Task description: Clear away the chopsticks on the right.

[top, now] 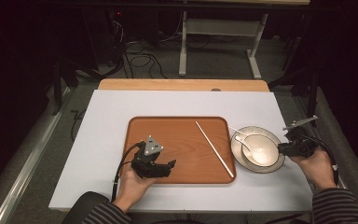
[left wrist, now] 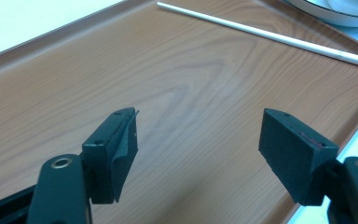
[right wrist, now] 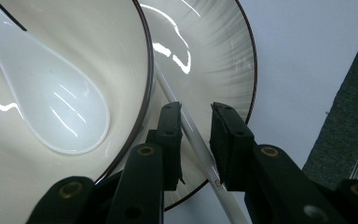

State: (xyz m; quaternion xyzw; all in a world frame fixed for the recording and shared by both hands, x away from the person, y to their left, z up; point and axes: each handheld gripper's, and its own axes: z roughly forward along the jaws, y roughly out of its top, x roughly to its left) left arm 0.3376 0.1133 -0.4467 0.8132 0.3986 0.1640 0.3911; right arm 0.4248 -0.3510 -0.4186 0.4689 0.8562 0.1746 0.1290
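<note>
Dim room, grey carpet floor [top: 205,65], white table-frame legs [top: 183,46], tangled cables [top: 140,60]

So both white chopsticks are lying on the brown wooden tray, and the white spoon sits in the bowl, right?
Not quite. One white chopstick lies on the brown wooden tray; the other white chopstick rests on the pale plate beside the tray, between the right gripper's jaws, as the right gripper view shows. The white spoon does sit in the bowl.
</note>
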